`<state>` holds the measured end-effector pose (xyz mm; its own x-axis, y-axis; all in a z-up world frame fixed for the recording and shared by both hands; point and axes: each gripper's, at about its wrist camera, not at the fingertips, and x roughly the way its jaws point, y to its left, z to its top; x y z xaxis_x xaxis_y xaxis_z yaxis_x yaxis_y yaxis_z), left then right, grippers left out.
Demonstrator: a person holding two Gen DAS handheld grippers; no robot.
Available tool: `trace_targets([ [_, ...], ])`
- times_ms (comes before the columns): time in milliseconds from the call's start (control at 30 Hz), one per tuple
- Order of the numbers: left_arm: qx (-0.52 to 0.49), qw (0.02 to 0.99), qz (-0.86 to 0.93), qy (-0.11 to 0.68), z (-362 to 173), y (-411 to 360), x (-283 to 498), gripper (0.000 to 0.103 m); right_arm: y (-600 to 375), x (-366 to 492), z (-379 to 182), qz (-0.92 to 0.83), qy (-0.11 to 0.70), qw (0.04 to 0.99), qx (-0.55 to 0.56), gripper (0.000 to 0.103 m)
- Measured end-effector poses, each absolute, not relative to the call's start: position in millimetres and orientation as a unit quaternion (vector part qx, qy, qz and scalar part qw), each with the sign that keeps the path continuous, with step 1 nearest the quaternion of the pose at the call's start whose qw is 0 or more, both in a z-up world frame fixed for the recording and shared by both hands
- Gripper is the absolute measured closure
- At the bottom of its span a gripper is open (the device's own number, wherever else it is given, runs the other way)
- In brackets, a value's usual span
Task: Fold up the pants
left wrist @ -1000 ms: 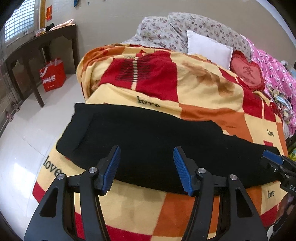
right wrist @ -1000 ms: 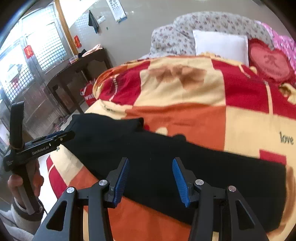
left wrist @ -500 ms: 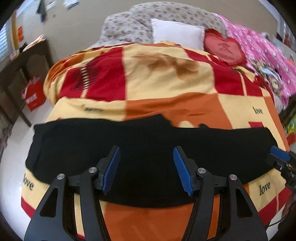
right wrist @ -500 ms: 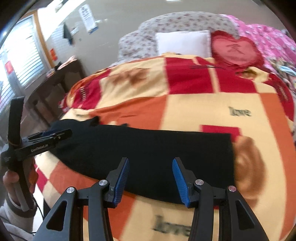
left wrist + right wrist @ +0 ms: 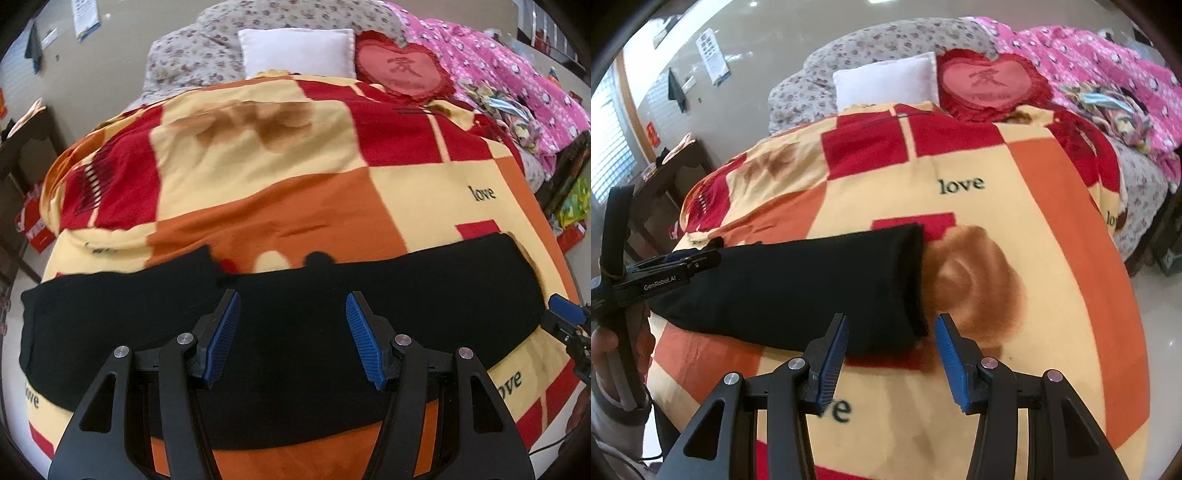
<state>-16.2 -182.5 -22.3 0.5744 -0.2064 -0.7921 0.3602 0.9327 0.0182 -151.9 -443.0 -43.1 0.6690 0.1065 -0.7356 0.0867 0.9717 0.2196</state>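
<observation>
Across the blanket [image 5: 424, 192] the pants [image 5: 280, 332] lie flat in a long strip — laid out for folding, I judge — while left gripper [image 5: 293, 334] and right gripper [image 5: 891, 363] hover, jaws apart, holding nothing.

Wall [image 5: 783, 48]: beige, a paper sheet [image 5: 713, 55] pinned up.
Window [image 5: 605, 140]: barred, brightly lit.
Side table [image 5: 676, 166]: dark wood.
Floor [image 5: 1160, 306]: glossy, pale.
</observation>
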Motion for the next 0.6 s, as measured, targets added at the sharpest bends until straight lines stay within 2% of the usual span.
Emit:
trace_targets([
  [167, 0.082, 0.854, -0.231, 0.459, -26.0, -211.8, -8.3, 0.043, -452.7, -157.5, -52.0, 0.006, 0.412, 0.900, 0.143, 0.054],
  [300, 0.091, 0.823, -0.296, 0.476, -27.1, -247.2, -2.6, 0.037, -456.6, -157.8, -59.4, 0.018, 0.416, 0.894, 0.166, 0.052],
  [600, 0.125, 0.786, -0.361, 0.487, -33.2, -315.3, 17.4, 0.037, -456.1, -149.1, -69.1, 0.054, 0.398, 0.892, 0.208, 0.046],
])
